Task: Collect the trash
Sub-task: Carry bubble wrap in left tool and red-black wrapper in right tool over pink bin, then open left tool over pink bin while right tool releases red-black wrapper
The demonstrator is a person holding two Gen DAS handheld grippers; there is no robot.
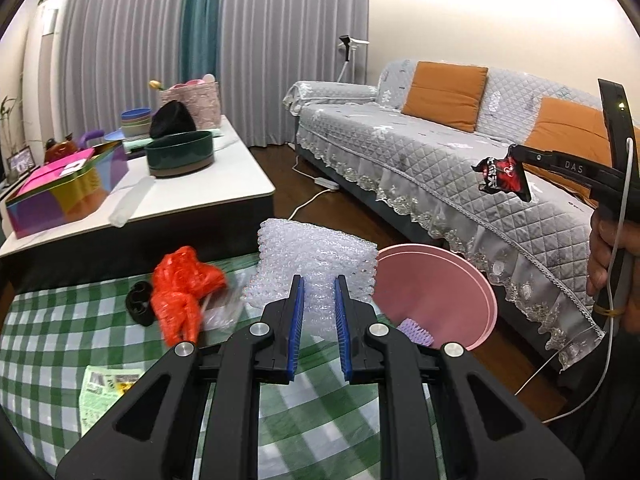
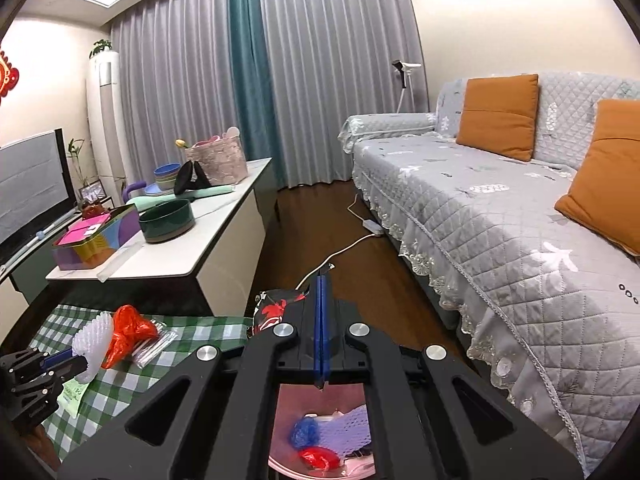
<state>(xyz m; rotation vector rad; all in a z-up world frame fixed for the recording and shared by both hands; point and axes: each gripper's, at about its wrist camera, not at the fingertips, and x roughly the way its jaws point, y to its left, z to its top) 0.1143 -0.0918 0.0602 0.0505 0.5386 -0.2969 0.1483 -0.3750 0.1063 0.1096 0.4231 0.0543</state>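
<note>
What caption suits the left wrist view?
Left gripper holds bubble wrap over a checked cloth; right gripper carries a red wrapper above the pink bin.

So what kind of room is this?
Most likely a living room in a home: there's a sofa with orange cushions, long curtains over the window, and a low table.

Left gripper (image 1: 319,280): black angular linkage arms, four round silver pivot screws across the front, two straight fingers lined with ribbed blue pads. Right gripper (image 2: 322,280): same black frame, same silver screws either side of the fingers, blue pads. From the left wrist camera its side carries pale "DAS" lettering, a white cable runs along its handle, a yellow rubber band circles the grip.
</note>
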